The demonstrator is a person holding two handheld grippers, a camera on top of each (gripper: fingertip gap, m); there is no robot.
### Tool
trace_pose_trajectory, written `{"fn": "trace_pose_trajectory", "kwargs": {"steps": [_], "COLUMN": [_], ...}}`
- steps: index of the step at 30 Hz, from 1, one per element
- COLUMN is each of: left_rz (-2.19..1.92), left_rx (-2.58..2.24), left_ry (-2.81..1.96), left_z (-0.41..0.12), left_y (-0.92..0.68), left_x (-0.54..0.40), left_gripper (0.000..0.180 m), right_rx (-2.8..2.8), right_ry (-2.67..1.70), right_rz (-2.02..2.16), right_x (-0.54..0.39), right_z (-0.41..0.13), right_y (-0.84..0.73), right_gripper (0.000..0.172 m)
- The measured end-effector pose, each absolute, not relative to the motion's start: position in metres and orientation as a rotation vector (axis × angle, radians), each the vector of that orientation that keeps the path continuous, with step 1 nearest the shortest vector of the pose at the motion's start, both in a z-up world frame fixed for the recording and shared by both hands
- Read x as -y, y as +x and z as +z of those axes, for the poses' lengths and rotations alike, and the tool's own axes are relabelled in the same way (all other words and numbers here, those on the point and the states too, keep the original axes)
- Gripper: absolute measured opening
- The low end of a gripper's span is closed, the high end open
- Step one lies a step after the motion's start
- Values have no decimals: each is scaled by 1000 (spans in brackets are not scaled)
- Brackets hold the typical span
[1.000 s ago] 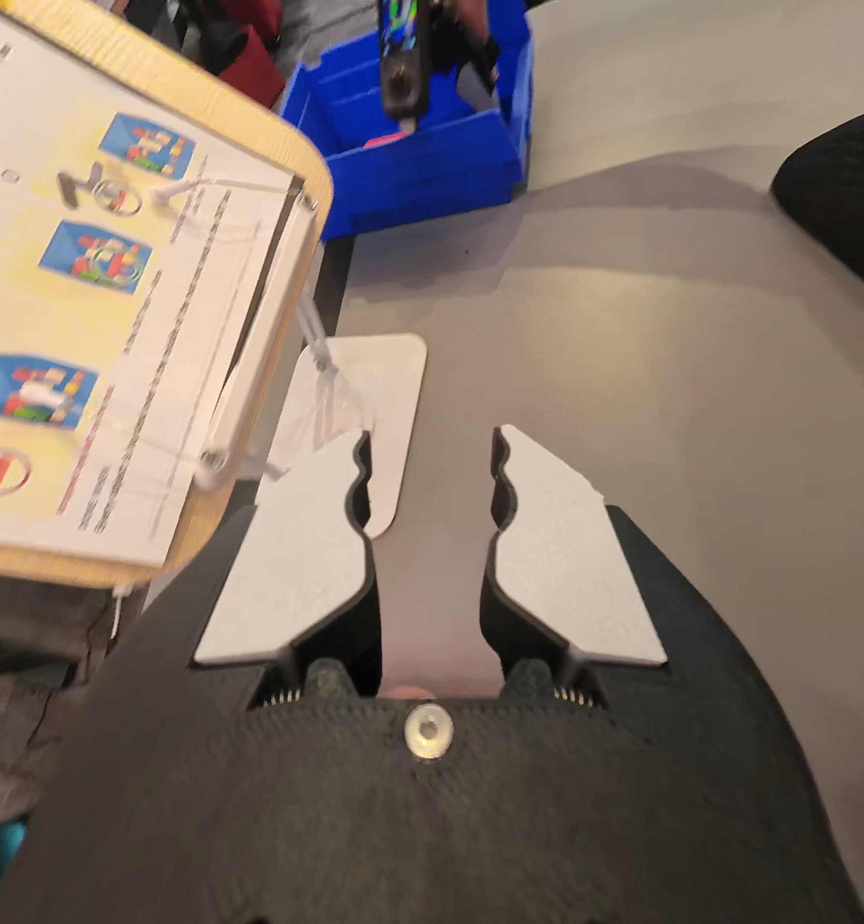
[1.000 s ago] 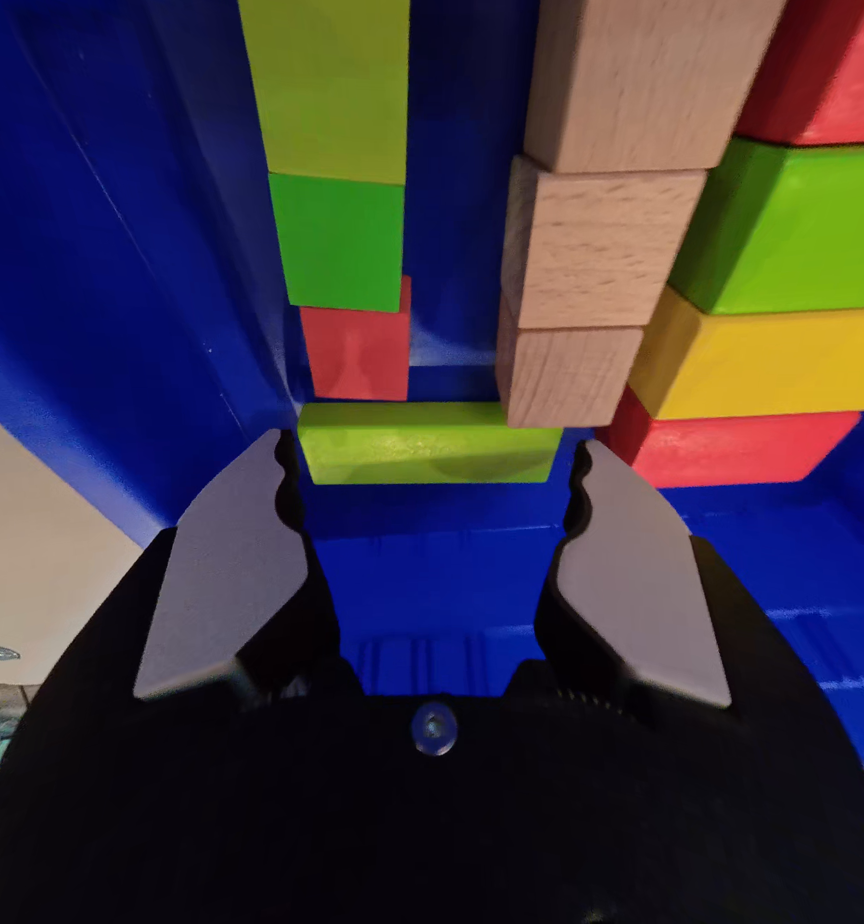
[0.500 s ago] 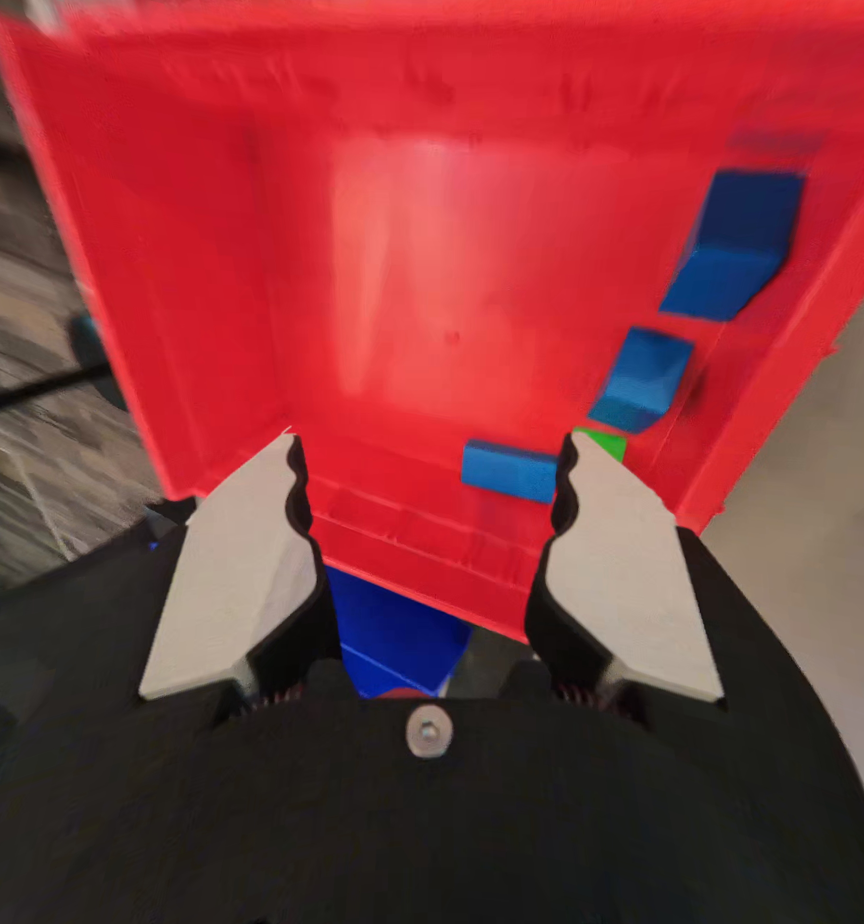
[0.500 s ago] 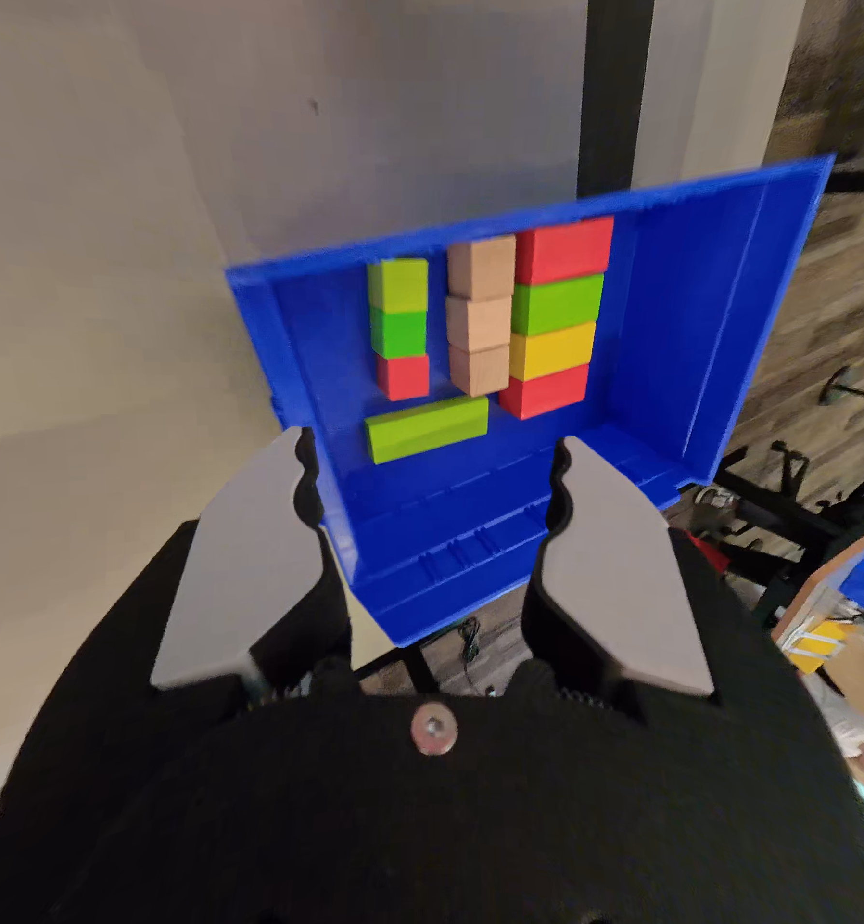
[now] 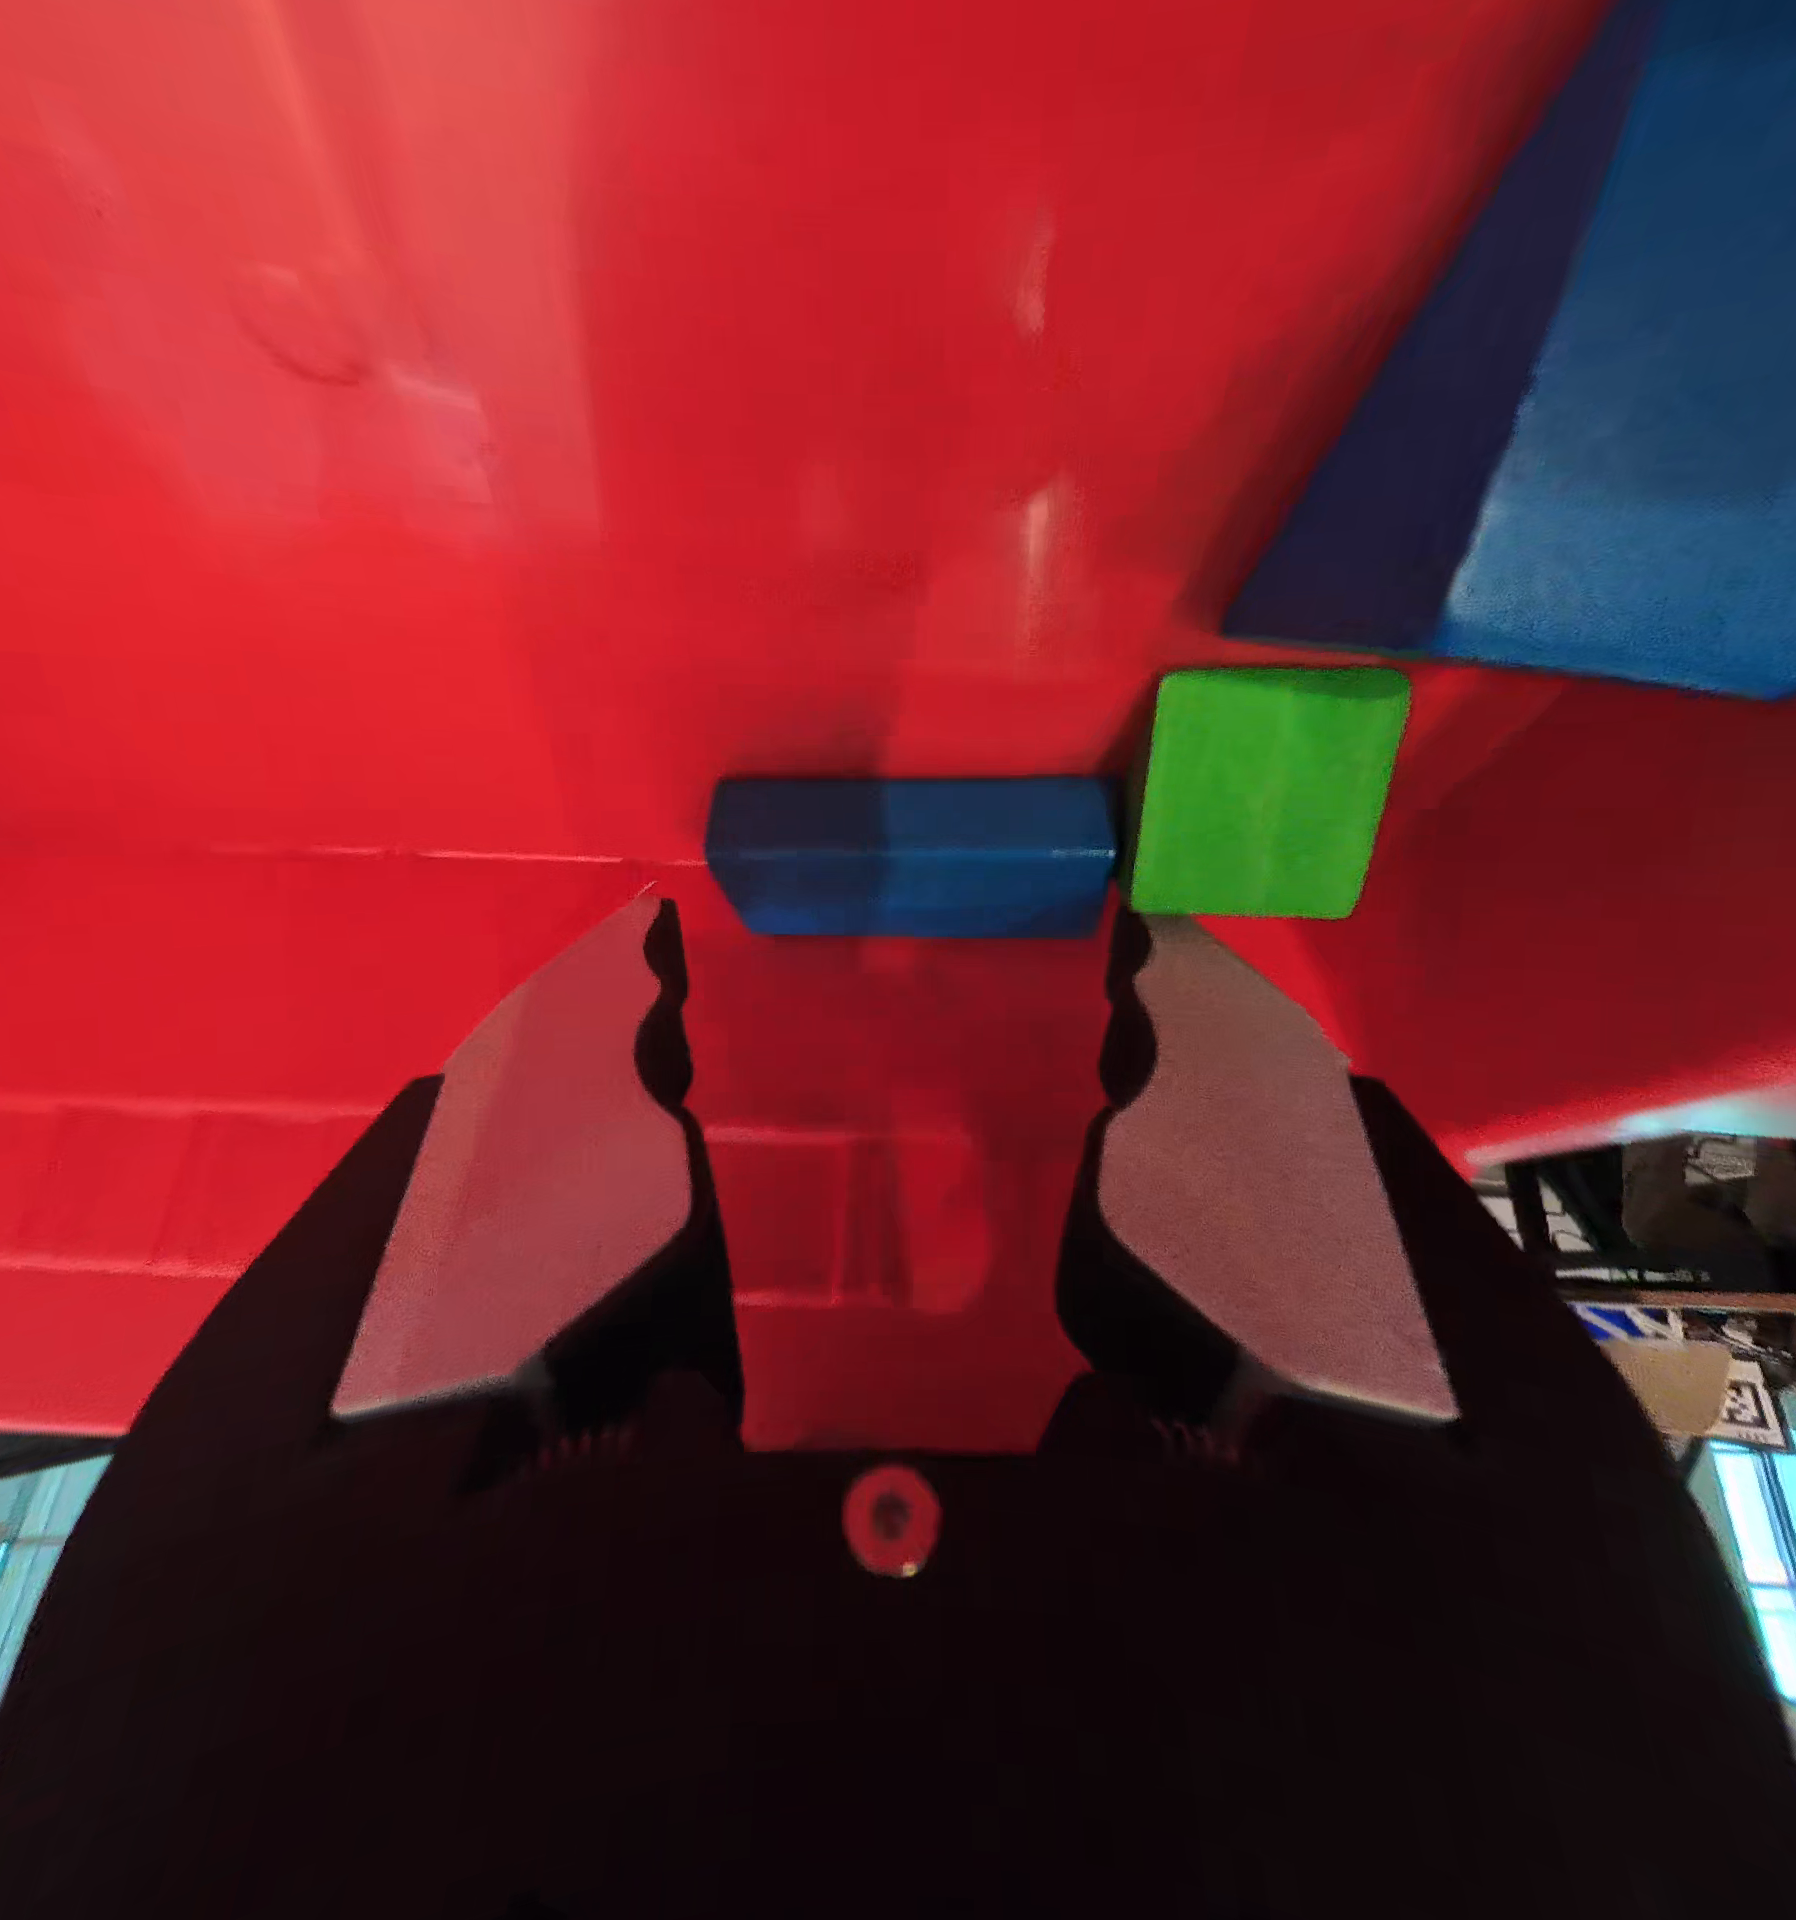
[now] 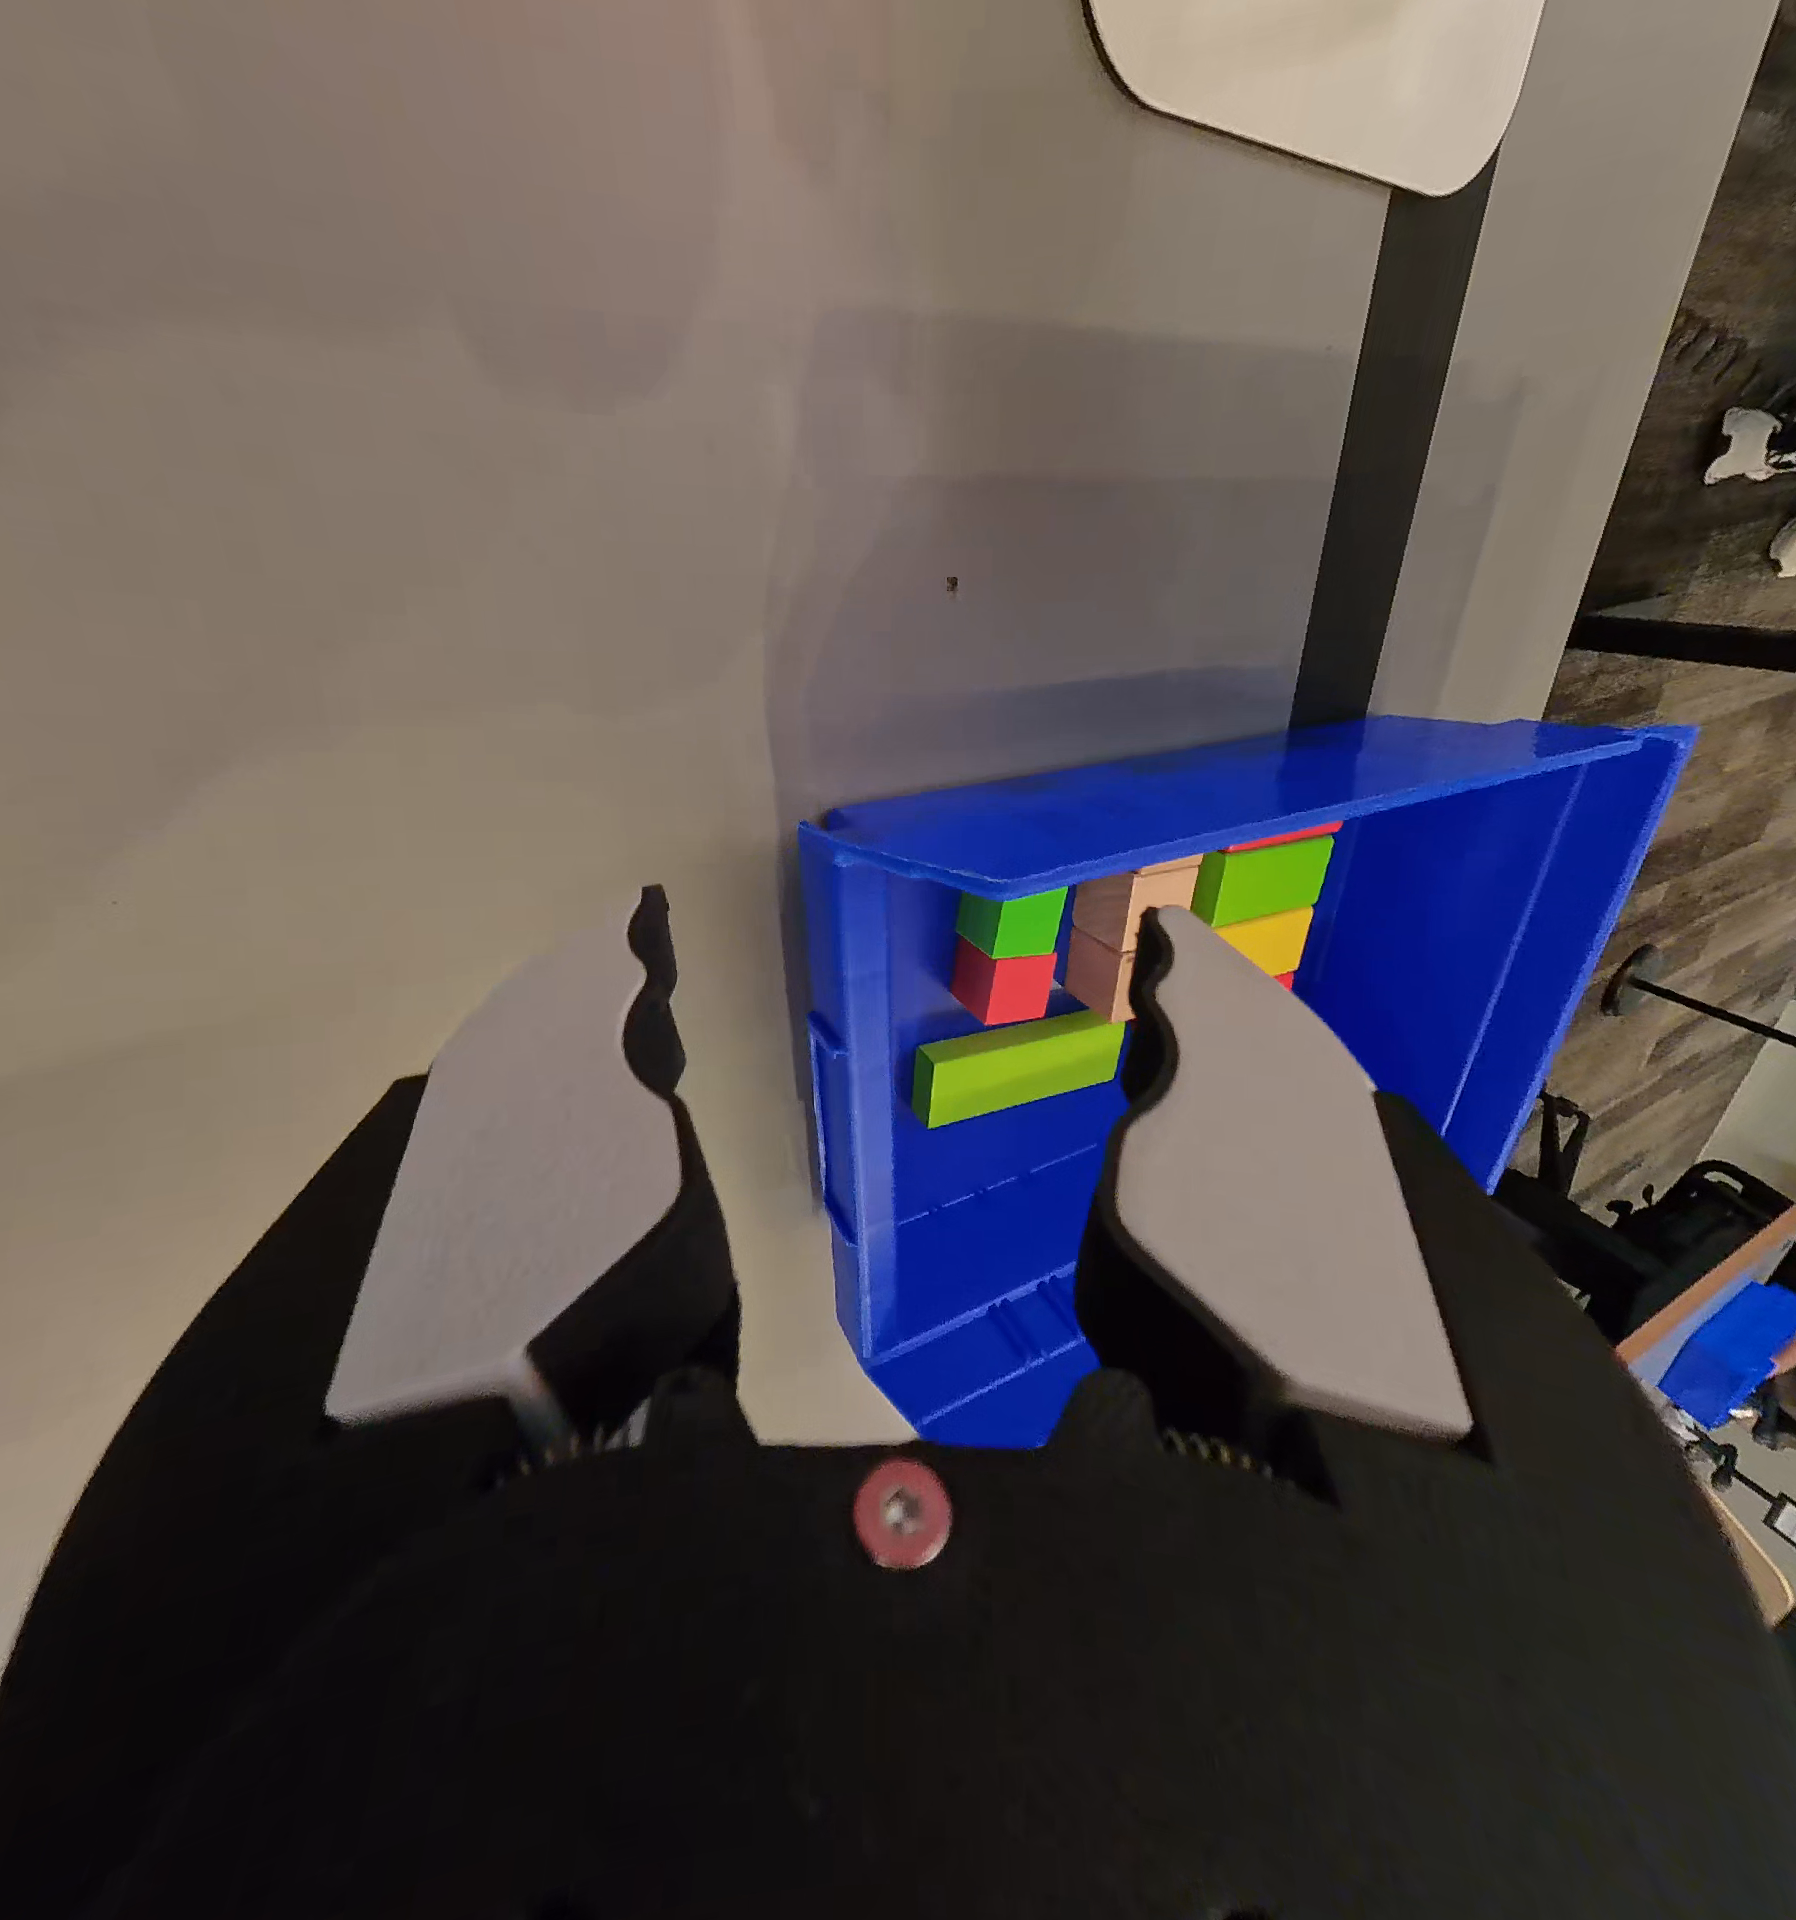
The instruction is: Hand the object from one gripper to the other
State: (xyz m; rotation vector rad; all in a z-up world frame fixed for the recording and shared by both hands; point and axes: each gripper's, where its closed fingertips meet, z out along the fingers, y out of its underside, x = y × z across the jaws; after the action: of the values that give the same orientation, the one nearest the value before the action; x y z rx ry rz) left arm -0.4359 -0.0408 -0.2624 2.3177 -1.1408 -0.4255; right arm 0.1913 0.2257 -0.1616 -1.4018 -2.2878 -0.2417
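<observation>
Both grippers have their jaws spread wide, grasping nothing. The left gripper (image 5: 894, 925) is just before a blue block (image 5: 915, 857) (inside the red bin (image 5: 354, 520)), a green block (image 5: 1258, 795) touching that block's right end.

Bin (image 5: 458, 520): red
Small blocks: dark blue (image 5: 915, 857), bright green (image 5: 1258, 795)
Second bin (image 6: 1496, 987): blue (blocks green, red, yellow, natural wood)
Surface (image 6: 354, 520): plain grey
</observation>
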Motion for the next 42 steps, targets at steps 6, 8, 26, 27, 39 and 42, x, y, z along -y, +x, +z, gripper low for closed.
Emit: {"fn": "trace_pose_trajectory", "kwargs": {"steps": [6, 8, 26, 27, 39, 42], "left_rz": [-441, -479, -228, -202, -16, 6], "left_rx": [1089, 1078, 1813, 1920, 2438, 2468], "left_ry": [2335, 2372, 3373, 3378, 3293, 3261], "left_z": [-268, -266, -105, -96, -54, -55], "left_y": [-438, -441, -210, -189, -77, -69], "left_x": [42, 38, -58, -59, -62, -63], "left_gripper": [70, 69, 69, 69, 69, 69], "right_rx": [2289, 2282, 1882, 1861, 1704, 1712], "right_ry": [-1369, -1356, -771, -752, -698, -695], "right_rz": [-222, -205, 764, 827, 1014, 1048], "right_x": [-217, -213, -53, -47, -46, -45], "right_z": [-162, -161, -60, -55, -32, -33], "right_y": [187, 183, -36, -44, -78, -75], "right_gripper": [80, 80, 72, 72, 79, 71]}}
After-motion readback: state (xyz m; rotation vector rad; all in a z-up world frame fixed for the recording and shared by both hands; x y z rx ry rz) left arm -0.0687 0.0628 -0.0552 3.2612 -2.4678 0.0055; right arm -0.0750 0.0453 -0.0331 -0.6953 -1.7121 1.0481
